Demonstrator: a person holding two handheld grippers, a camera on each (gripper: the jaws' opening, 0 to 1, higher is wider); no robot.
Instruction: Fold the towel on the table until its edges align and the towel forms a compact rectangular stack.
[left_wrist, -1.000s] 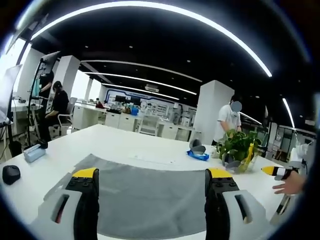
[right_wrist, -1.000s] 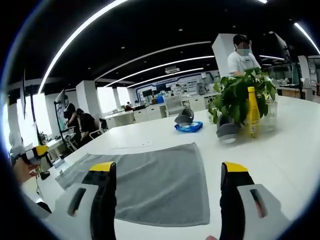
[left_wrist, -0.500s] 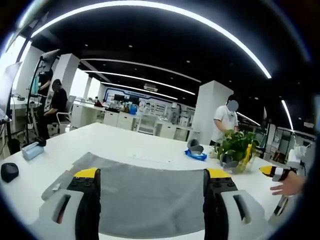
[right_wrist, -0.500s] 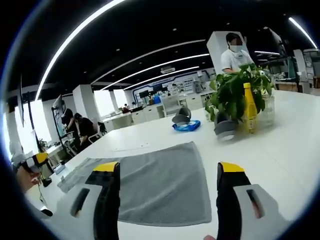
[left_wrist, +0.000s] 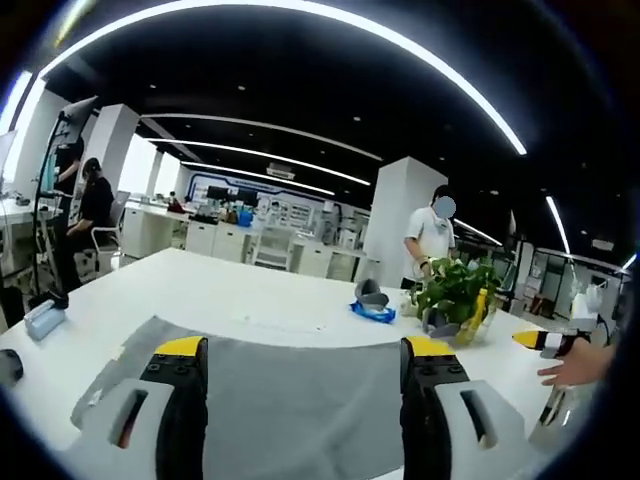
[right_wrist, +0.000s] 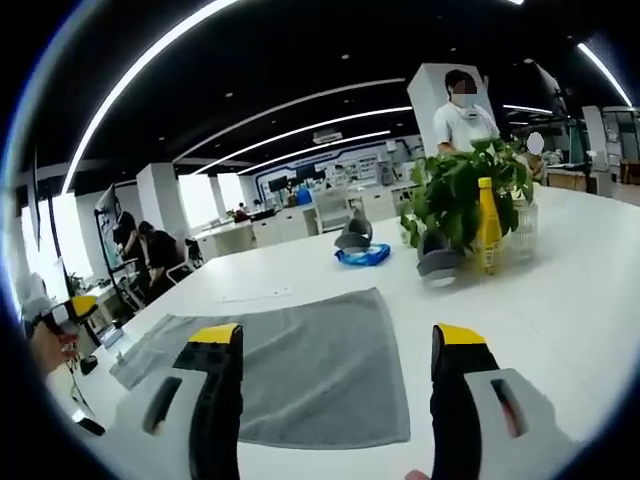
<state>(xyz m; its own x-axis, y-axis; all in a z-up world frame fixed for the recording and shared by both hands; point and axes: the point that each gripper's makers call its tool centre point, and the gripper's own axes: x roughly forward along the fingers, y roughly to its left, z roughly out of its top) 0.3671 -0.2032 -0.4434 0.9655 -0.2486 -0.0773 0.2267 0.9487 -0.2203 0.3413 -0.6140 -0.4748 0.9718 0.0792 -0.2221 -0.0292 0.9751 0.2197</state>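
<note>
Overhead, lighting: long white strips curve across a dark ceiling.
Table (right_wrist: 560, 300): white, broad.
Towel (right_wrist: 310, 365): grey, spread flat at the table's near edge.
Left gripper (left_wrist: 297, 362): jaws apart, empty, above the towel.
Right gripper (right_wrist: 337, 347): released, likewise.
Plant (right_wrist: 462, 200): far right, beside a yellow bottle (right_wrist: 487, 225).
Room: open office with white columns; a person (right_wrist: 459, 108) stands behind the plant.

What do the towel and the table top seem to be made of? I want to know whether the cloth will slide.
The towel looks like soft grey matte woven or terry cloth; it lies limp with faint creases. The table looks like a smooth white, slightly glossy laminate or painted board, judging by its soft reflections.
</note>
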